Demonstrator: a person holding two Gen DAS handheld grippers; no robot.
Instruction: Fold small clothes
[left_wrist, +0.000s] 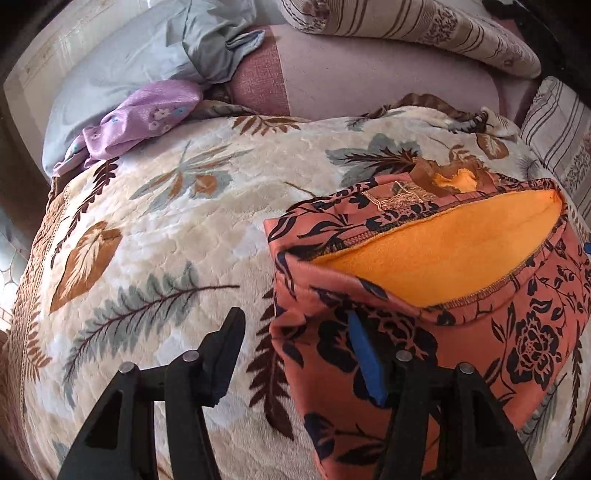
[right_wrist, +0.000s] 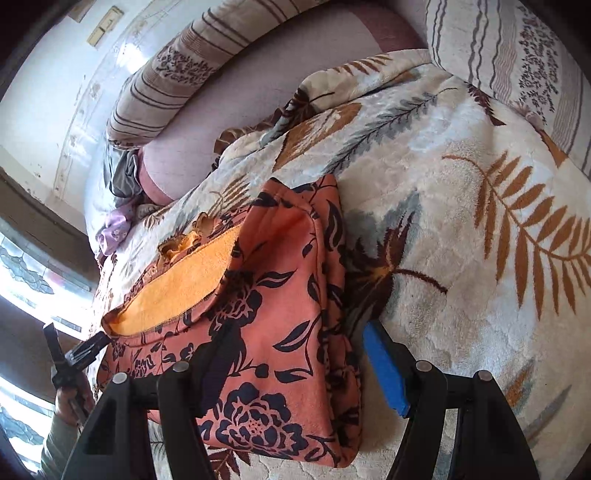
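An orange garment with a black flower print (left_wrist: 424, 325) lies folded on the leaf-patterned blanket (left_wrist: 166, 229), its plain orange lining (left_wrist: 443, 251) showing at the opening. My left gripper (left_wrist: 295, 354) is open, straddling the garment's left edge: one finger is on the blanket and the blue-padded finger (left_wrist: 365, 358) is over the cloth. In the right wrist view the garment (right_wrist: 266, 325) lies between the wide-open fingers of my right gripper (right_wrist: 295, 369); its blue pad (right_wrist: 386, 365) is beside the right folded edge. The left gripper (right_wrist: 74, 354) shows at the far left.
A crumpled purple cloth (left_wrist: 144, 118) and a grey-blue cloth (left_wrist: 177, 48) lie at the back left. Striped pillows (left_wrist: 424, 29) sit at the head of the bed and along the right side (right_wrist: 517, 55). A mauve sheet (left_wrist: 369, 74) shows beyond the blanket.
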